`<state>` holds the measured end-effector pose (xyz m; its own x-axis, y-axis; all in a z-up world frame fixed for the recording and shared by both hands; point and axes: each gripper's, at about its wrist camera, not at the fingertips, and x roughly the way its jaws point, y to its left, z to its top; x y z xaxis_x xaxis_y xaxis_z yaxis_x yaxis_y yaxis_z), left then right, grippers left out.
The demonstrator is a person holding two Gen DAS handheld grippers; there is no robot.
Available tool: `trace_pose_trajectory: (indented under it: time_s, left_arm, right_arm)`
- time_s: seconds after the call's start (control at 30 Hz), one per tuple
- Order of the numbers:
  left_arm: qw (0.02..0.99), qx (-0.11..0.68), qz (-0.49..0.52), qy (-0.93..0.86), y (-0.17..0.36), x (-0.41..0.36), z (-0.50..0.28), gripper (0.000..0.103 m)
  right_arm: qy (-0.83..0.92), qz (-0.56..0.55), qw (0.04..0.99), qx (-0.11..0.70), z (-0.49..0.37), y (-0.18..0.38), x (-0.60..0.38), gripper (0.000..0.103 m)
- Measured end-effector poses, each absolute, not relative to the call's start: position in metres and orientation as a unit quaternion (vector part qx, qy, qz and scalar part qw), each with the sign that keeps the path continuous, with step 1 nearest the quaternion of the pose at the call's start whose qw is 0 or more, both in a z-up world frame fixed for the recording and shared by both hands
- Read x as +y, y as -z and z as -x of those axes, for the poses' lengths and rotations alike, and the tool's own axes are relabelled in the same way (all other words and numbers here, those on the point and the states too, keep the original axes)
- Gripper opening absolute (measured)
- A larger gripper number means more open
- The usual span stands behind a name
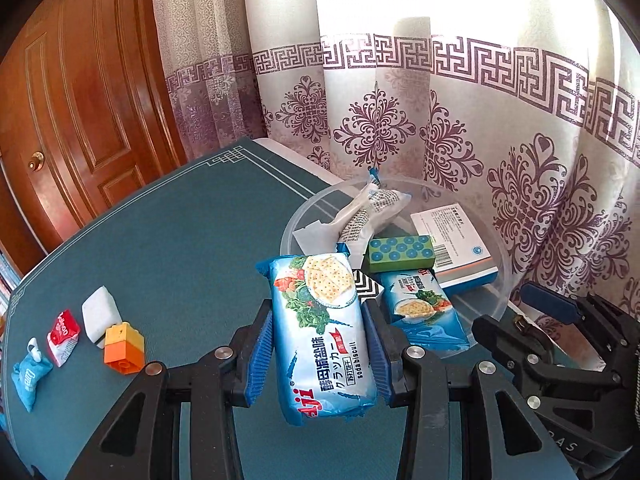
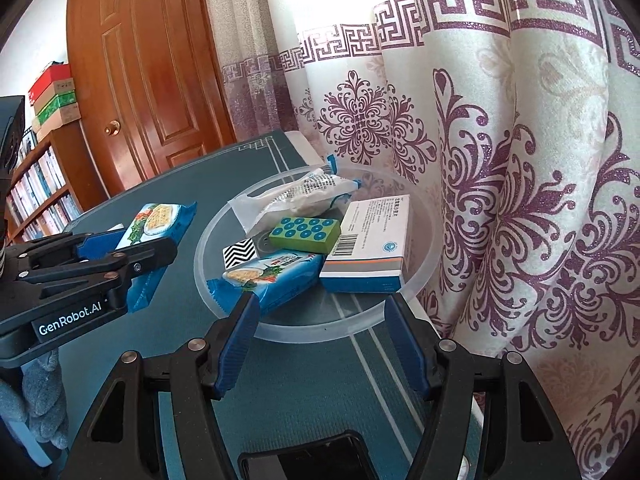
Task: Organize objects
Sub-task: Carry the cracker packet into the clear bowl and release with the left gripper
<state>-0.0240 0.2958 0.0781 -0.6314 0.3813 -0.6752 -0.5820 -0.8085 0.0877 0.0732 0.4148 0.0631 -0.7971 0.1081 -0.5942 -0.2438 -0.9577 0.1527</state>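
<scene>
My left gripper (image 1: 318,308) is shut on a blue soda biscuit pack (image 1: 324,332) and holds it above the table, just left of the clear plastic bowl (image 1: 496,292). The same pack shows in the right wrist view (image 2: 158,226). The bowl (image 2: 420,280) holds a second biscuit pack (image 2: 276,278), a green dotted block (image 2: 306,234), a white medicine box (image 2: 370,240), a white packet (image 2: 312,192) and a black-and-white zigzag piece (image 2: 239,256). My right gripper (image 2: 320,310) is open and empty at the bowl's near rim.
On the teal table mat (image 1: 180,240), at the left, lie an orange and yellow brick (image 1: 124,346), a white block (image 1: 100,314), a red sachet (image 1: 63,336) and a blue sachet (image 1: 29,376). Patterned curtains (image 2: 520,160) hang close behind the bowl. A wooden door (image 2: 152,72) and bookshelf (image 2: 40,196) stand beyond.
</scene>
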Motion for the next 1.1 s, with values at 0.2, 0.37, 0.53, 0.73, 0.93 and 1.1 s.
trace_pose_trajectory:
  time_s: [0.2, 0.37, 0.53, 0.73, 0.93, 1.1]
  left_arm:
    - [0.279, 0.157, 0.332, -0.887, -0.078, 0.31, 0.026, 0.045]
    - [0.29, 0.16, 0.328, -0.885, -0.079, 0.323, 0.029, 0.045]
    - [0.309, 0.151, 0.333, -0.878, -0.078, 0.337, 0.035, 0.045]
    - [0.323, 0.106, 0.339, -0.877, -0.078, 0.335, 0.05, 0.07]
    - [0.299, 0.093, 0.351, -0.883, -0.073, 0.317, 0.061, 0.071]
    - [0.287, 0.091, 0.353, -0.886, -0.07, 0.308, 0.061, 0.077]
  right_arm:
    - [-0.94, 0.305, 0.096, 0.116, -0.074, -0.062, 0.42, 0.066]
    - [-0.939, 0.306, 0.097, 0.12, -0.074, -0.06, 0.423, 0.066]
    - [-0.939, 0.307, 0.097, 0.123, -0.074, -0.058, 0.425, 0.066]
    - [-0.938, 0.309, 0.099, 0.125, -0.073, -0.057, 0.427, 0.066]
    - [-0.938, 0.308, 0.098, 0.124, -0.074, -0.057, 0.425, 0.066]
    - [-0.939, 0.306, 0.095, 0.121, -0.075, -0.06, 0.42, 0.066]
